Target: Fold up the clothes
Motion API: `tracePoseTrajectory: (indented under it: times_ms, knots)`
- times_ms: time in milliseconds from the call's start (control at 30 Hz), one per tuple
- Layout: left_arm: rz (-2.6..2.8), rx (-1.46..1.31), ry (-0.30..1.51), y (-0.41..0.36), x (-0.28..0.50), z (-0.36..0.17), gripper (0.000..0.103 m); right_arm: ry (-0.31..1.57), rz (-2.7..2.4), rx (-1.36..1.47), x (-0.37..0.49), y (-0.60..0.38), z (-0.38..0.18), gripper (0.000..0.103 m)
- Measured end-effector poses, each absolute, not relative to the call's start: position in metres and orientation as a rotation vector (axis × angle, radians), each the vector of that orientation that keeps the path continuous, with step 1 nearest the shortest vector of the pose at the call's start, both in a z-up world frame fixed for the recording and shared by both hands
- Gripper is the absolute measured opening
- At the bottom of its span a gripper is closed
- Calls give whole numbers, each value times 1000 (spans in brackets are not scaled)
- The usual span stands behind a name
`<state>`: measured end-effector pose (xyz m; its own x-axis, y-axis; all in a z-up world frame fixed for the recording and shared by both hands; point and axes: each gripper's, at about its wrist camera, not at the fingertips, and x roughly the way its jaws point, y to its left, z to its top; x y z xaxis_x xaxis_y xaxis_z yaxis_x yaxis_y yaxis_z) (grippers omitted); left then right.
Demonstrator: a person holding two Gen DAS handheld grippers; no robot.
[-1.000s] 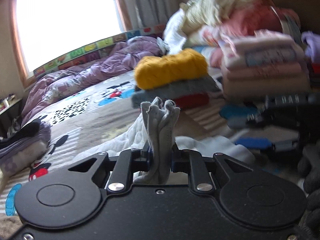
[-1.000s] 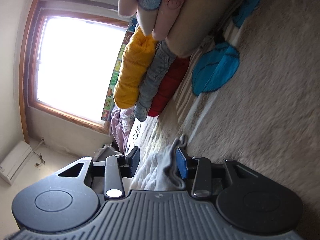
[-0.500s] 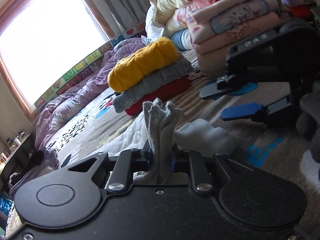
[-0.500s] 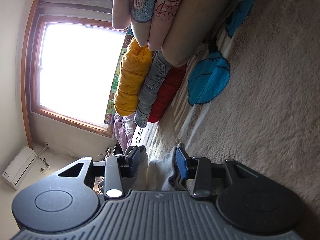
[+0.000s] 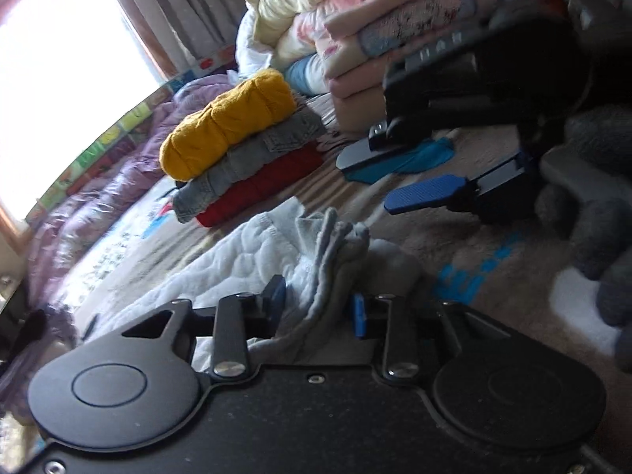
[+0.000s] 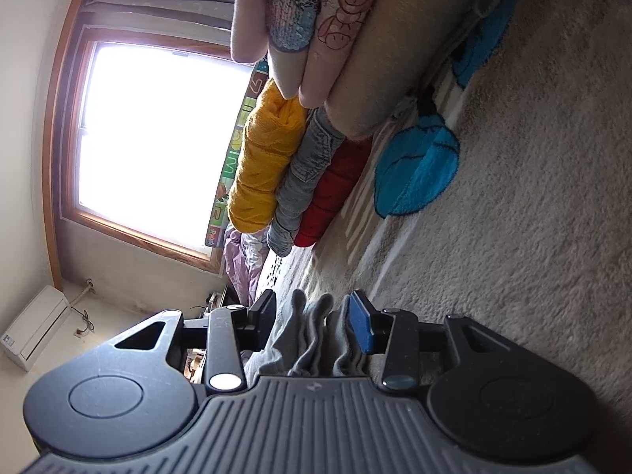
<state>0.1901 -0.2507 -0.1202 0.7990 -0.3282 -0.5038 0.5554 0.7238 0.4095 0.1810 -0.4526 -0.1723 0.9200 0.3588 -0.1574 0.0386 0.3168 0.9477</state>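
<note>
Two hand-held grippers work one bunched pale grey garment on a beige, cartoon-printed bedspread. The left hand-held gripper has just been opening: its blue pads now stand apart, with the gathered grey folds loose between them and no longer pinched. A white quilted part of the same cloth spreads away to the left over the bed. In the right wrist view the right hand-held gripper stands partly open around grey folds of the garment; the blue pad is against the cloth while the black one stands just clear, so no firm grip shows. From the left wrist view this gripper appears at right, held in a dark gloved hand. Beyond lies a folded stack: a mustard-yellow knit sweater on grey denim jeans on a red garment. Behind it rises a taller pile of pink and cream folded clothes. A crumpled purple duvet lies beneath a bright wood-framed window.
</note>
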Motion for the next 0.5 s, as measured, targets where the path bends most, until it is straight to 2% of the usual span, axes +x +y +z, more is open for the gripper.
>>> tracePoseTrajectory:
  times_ms: [133,300,500]
  knots:
    - [-583,456,427,-217,174,-97,44,338,192,1130,175,-449,-157,43]
    - [-511,318,399,-162,177,-74,44,295,205,850,172,-420,-125,43]
    - [-318,145,325,-99,212,-59,54,302,262,481,185,-359,-97,43]
